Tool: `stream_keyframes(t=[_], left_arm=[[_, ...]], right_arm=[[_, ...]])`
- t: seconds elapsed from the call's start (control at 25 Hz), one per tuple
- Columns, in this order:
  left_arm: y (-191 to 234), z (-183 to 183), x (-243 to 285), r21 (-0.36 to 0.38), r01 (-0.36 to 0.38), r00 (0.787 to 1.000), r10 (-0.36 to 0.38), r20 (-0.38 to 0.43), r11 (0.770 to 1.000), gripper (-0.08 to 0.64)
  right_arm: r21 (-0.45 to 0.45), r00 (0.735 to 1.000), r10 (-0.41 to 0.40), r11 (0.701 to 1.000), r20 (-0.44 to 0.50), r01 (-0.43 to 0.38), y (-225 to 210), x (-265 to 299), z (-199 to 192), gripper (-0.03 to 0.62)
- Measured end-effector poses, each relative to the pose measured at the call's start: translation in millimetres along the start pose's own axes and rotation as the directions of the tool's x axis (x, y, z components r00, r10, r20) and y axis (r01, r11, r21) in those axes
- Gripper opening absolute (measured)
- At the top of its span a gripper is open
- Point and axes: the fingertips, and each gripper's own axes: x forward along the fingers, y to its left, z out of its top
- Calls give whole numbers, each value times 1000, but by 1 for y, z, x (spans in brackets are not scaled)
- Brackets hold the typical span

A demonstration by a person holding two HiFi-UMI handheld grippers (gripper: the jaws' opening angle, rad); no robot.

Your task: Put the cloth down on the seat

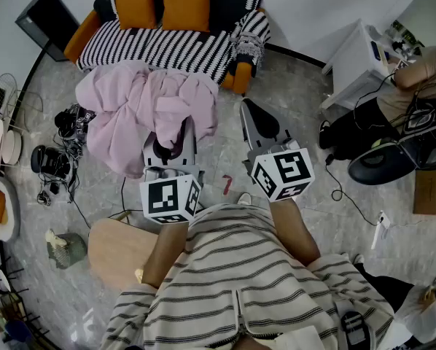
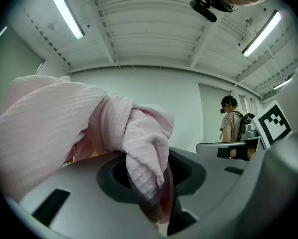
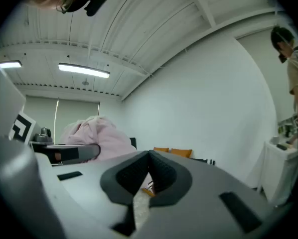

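The left tongs [image 2: 151, 193] pinch a fold of the pink cloth [image 1: 130, 115], which is bunched in the air just short of the striped sofa seat [image 1: 156, 46]. The right tongs [image 3: 149, 156] are pressed together and empty. It would be best to carry the bundle over the seat's middle and lower it until it rests before letting go.

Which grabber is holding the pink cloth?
The left gripper: its jaws pinch the pink cloth. The right gripper has its jaws shut on nothing.

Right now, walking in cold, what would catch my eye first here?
A big pink cloth, bunched up, pinched in the left claw in front of the person. Behind it stands a black-and-white striped sofa with two orange cushions at its back. The right claw, alongside, is shut and empty.
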Motion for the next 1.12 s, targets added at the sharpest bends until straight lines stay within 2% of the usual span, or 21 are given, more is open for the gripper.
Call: stream_keyframes(t=[0.56,0.8,1.12], left_arm=[[-3,3,-2,11,-16,1000,16,-7,1000,123],[-23,-1,-1,25,-33,999,33,-5,999,123],[-59,-7,5,42,-74,997,74,5,996,123]], right_arm=[[1,1000,25,1000,4,-25,4,0,4,14],[27,998,44,999,34,-45,-14,-14,5,14],[39,995,98,994,29,-99,-44,-30,0,14]])
